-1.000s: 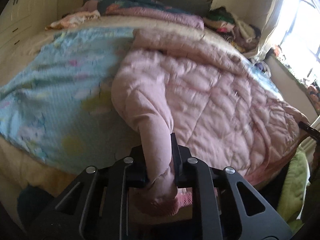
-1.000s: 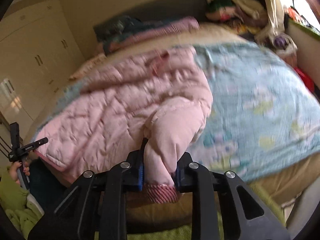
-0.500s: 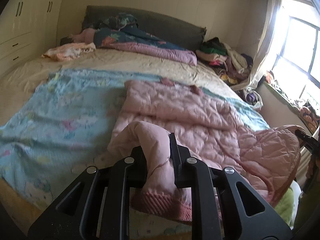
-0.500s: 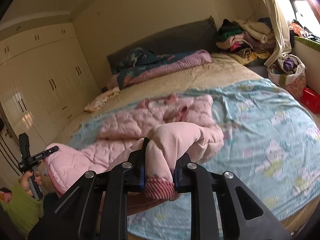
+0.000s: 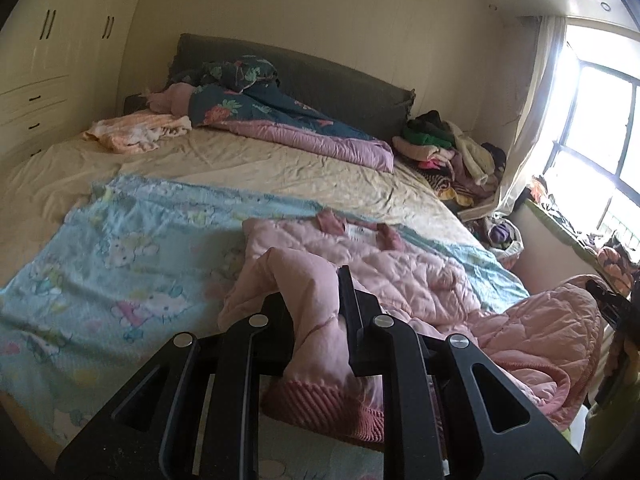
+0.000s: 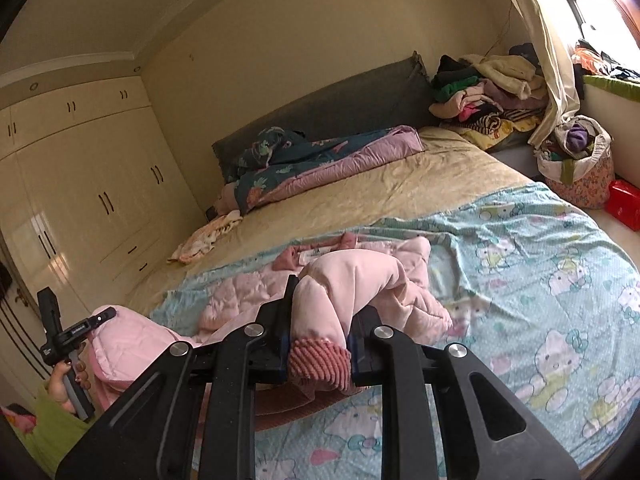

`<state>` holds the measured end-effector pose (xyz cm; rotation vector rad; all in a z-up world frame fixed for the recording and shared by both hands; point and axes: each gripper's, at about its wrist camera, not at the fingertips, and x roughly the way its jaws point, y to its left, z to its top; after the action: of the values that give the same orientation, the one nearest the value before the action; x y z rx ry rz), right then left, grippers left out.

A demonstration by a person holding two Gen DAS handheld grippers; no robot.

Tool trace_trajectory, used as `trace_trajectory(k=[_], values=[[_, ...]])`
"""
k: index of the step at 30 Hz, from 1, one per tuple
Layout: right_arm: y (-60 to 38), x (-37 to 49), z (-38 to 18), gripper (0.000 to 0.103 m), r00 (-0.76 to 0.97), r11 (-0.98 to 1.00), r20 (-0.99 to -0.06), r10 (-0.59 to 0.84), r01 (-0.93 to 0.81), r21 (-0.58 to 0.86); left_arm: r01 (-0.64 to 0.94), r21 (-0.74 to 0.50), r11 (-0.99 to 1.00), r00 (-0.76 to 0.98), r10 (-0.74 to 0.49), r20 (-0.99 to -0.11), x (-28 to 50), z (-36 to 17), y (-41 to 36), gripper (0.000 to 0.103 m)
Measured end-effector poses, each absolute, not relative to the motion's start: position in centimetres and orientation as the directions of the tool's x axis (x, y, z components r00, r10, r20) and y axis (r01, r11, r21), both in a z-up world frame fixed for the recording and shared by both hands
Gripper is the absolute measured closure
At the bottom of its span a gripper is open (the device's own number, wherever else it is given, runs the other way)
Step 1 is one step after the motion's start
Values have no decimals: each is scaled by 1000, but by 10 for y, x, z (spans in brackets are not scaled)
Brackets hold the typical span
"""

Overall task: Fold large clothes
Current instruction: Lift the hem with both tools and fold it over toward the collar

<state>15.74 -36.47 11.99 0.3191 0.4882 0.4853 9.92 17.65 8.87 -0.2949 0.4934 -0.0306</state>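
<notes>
Bedroom, bed (image 5: 248, 168) with a blue cartoon sheet (image 5: 120, 264) spread over it. Your pink quilted jacket (image 5: 400, 280) is lying on that sheet, collar toward the headboard. You're pinching 1 sleeve cuff in each: left gripper (image 5: 316, 316) and right gripper (image 6: 320, 332), both clamped tight on fabric.

Left claw (image 5: 316, 312) pinches the pink jacket's sleeve (image 5: 316, 344) above the bed (image 5: 240, 168).
</notes>
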Motion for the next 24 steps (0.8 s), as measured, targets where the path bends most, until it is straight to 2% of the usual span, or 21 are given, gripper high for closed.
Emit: trace_trajectory(k=[24], values=[[-366,216,140,85,795,858,-388,467,-302,415,-70,-259,963,901,-50,-431,159,118,182,93]])
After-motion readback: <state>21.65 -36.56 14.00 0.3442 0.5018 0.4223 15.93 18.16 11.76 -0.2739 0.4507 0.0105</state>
